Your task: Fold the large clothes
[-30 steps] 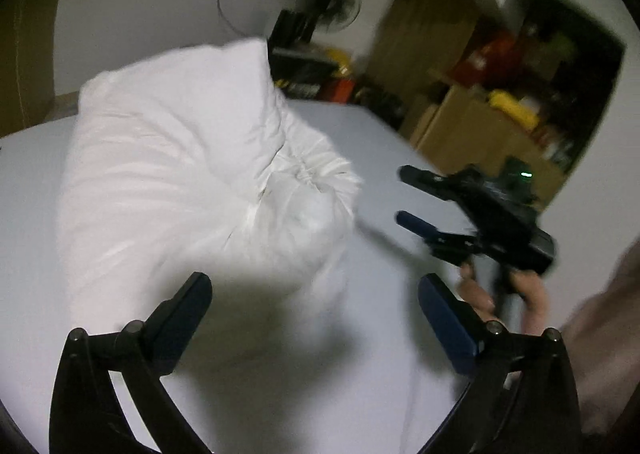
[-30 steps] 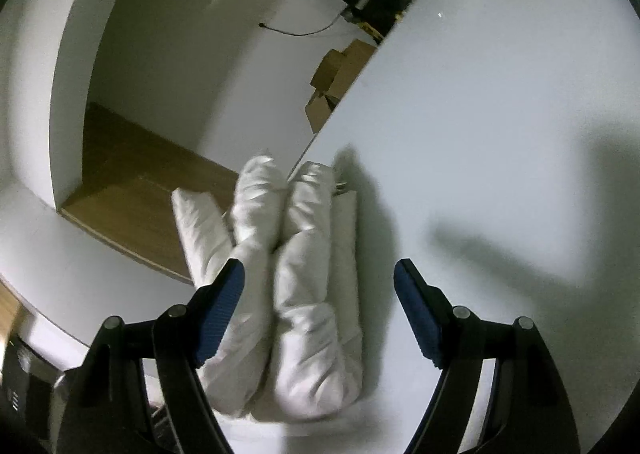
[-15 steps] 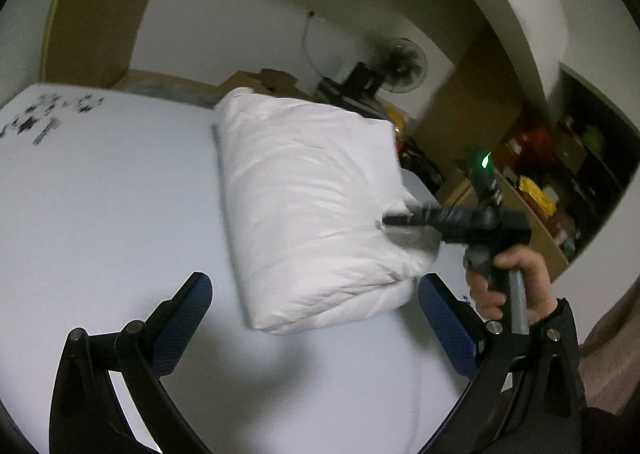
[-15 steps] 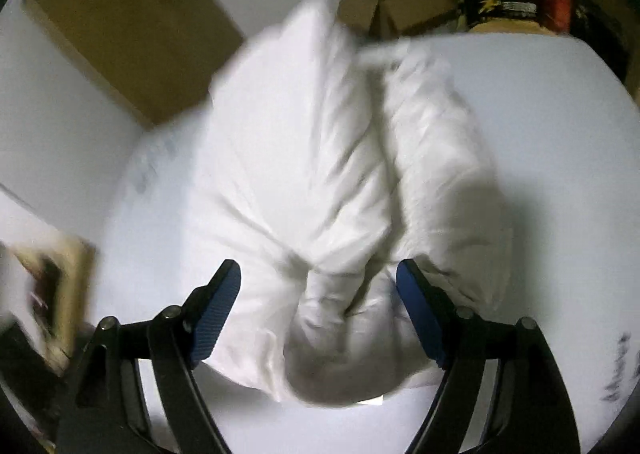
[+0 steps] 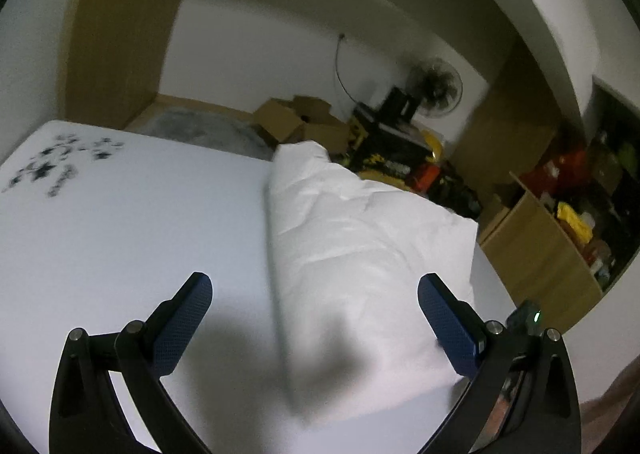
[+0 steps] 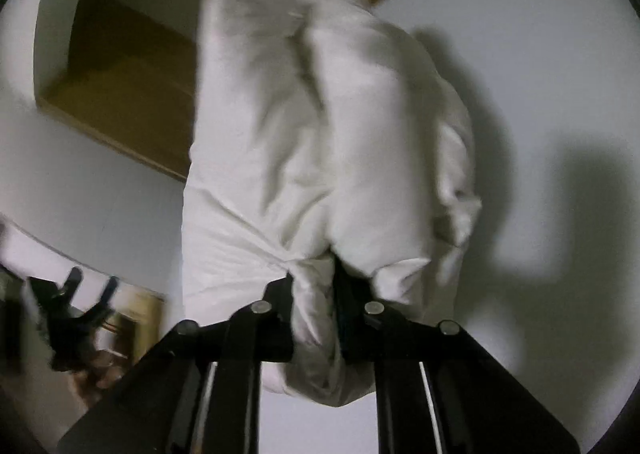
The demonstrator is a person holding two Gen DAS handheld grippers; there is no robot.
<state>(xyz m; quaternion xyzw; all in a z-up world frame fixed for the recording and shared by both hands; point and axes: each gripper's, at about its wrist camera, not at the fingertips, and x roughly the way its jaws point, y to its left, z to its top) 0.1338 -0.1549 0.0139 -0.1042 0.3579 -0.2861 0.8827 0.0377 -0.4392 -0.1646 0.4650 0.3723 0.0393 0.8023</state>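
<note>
— Progress first: how far along are we?

— Far, we judge. In the left wrist view the white padded garment (image 5: 372, 254) lies right of centre as a thick folded bundle on the white table (image 5: 132, 221), its far end toward the clutter at the upper right.

— And our grippers?

— Our right gripper (image 6: 314, 294) is clenched on a bunched corner of the garment at the lower centre of its frame. Our left gripper (image 5: 316, 318) is spread wide, holding nothing, hovering at the bundle's near end.

— What's left?

— Probably squaring or placing the bundle, then letting go. Whether another fold is needed, we cannot tell.
</note>
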